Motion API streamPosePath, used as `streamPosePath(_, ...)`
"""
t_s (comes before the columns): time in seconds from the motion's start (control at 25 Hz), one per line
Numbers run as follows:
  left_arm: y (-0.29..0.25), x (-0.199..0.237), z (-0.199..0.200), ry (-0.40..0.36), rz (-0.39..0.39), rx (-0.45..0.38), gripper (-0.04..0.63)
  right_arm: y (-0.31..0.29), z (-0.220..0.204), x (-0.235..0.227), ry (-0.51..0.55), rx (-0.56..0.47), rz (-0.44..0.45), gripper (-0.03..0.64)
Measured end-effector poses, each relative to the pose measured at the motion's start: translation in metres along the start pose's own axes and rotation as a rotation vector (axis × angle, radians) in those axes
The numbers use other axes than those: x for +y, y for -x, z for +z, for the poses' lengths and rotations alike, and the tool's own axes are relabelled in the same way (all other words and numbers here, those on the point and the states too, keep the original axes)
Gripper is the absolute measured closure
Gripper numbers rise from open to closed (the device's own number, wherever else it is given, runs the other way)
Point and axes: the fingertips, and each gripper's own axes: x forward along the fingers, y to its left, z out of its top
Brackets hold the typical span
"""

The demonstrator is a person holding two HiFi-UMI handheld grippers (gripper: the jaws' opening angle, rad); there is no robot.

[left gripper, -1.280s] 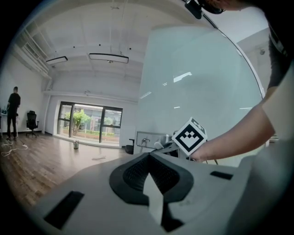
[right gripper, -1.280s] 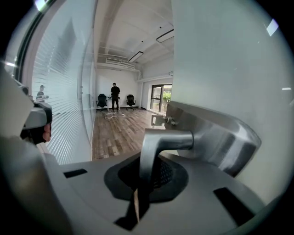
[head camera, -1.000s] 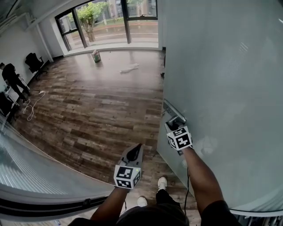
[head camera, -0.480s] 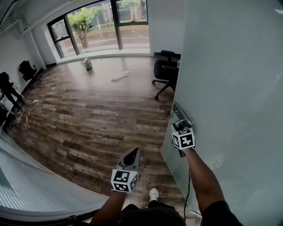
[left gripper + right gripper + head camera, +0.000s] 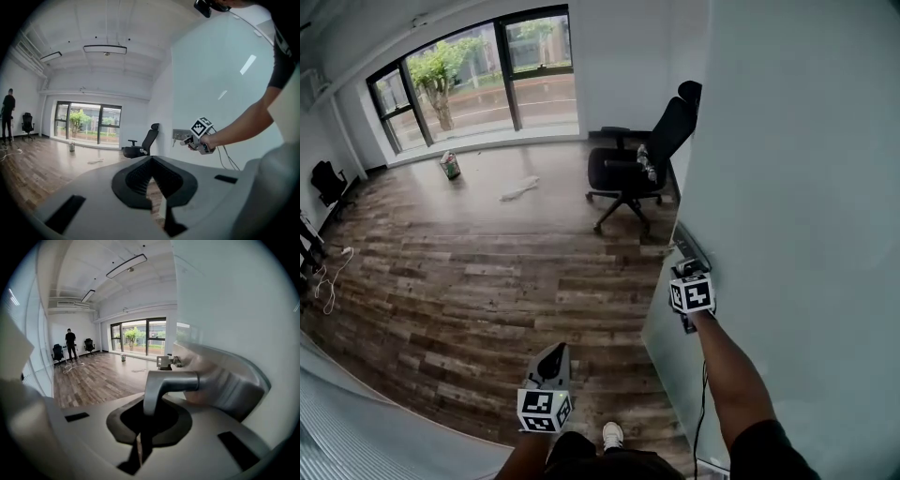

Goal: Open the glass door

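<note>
The frosted glass door (image 5: pixel 787 169) fills the right of the head view and stands swung open. Its metal lever handle (image 5: pixel 686 246) sits at the door's edge. My right gripper (image 5: pixel 687 267) is shut on that handle; in the right gripper view the lever (image 5: pixel 173 382) bends down into the closed jaws of the right gripper (image 5: pixel 145 420). My left gripper (image 5: pixel 553 352) hangs low over the wooden floor, apart from the door, shut with nothing in it. In the left gripper view the left gripper (image 5: pixel 151 173) points into the room, with the right gripper (image 5: pixel 187 139) at the handle plate (image 5: pixel 179 134).
A black office chair (image 5: pixel 633 164) stands just past the door's edge. A wooden floor (image 5: pixel 487 272) runs to large windows (image 5: pixel 478 75), with a small bucket (image 5: pixel 450 166) and a scrap near them. A person (image 5: pixel 70 343) stands far off at the left wall.
The door has swung further open with my right gripper still on the handle, uncovering the office chair behind it. My left gripper has drifted lower and leftward in the head view.
</note>
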Motion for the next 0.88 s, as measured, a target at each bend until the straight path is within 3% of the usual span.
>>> streamPosePath(0.4,-0.036,0.003,0.002,-0.013,0.002,0.011,0.592,-0.005,-0.009,-0.109,-0.067,0.046,-0.116,0.603)
streamPosePath(0.88,-0.07,-0.012,0.019,-0.041,-0.011,0.004,0.592,0.002,-0.022,-0.201,-0.13,0.087,-0.203,0.603)
